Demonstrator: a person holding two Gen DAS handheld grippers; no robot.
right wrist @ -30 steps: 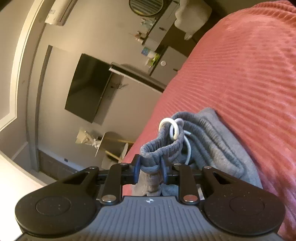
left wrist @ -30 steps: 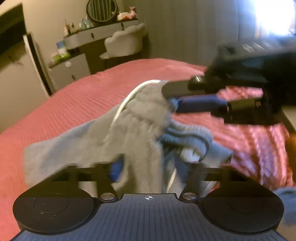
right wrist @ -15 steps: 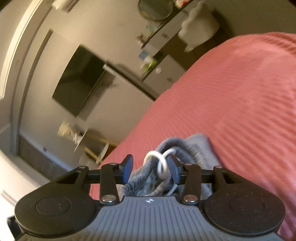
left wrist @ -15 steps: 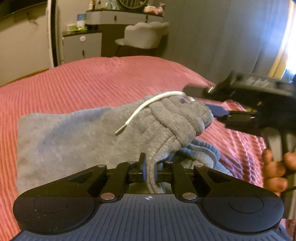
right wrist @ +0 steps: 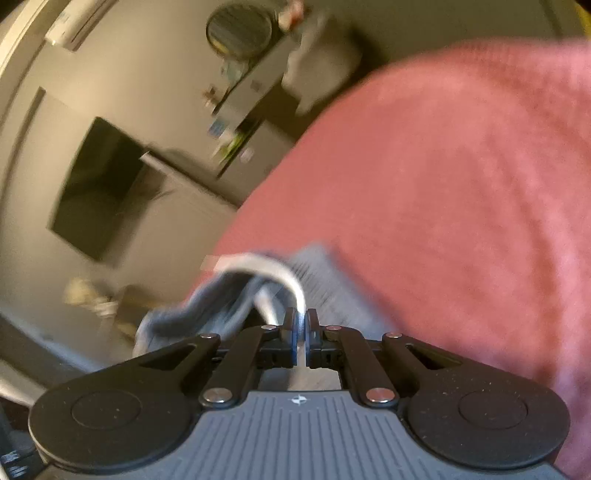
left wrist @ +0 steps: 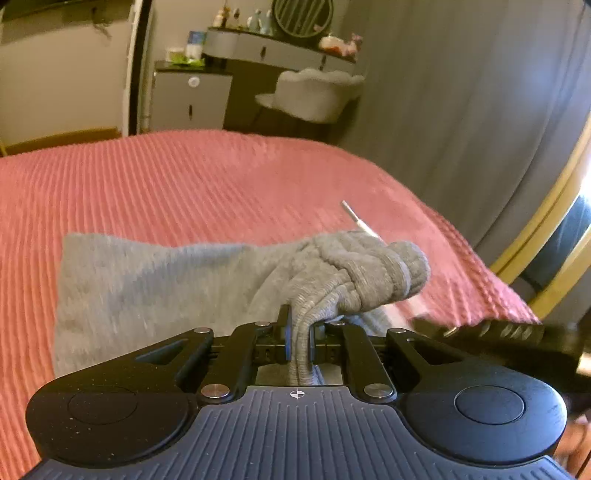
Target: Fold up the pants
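Left tongs (left wrist: 299, 338) pinch pants (left wrist: 155, 280); right tongs (right wrist: 301, 338) seemingly pinch drawstring (right wrist: 275, 271).

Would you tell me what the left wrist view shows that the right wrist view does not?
Only the left wrist view shows the left gripper shut on the bunched waistband and the curtain. Only the right wrist view shows the right gripper shut on the white drawstring, and the wall TV. Both show the grey pants, pink bedspread and round mirror.
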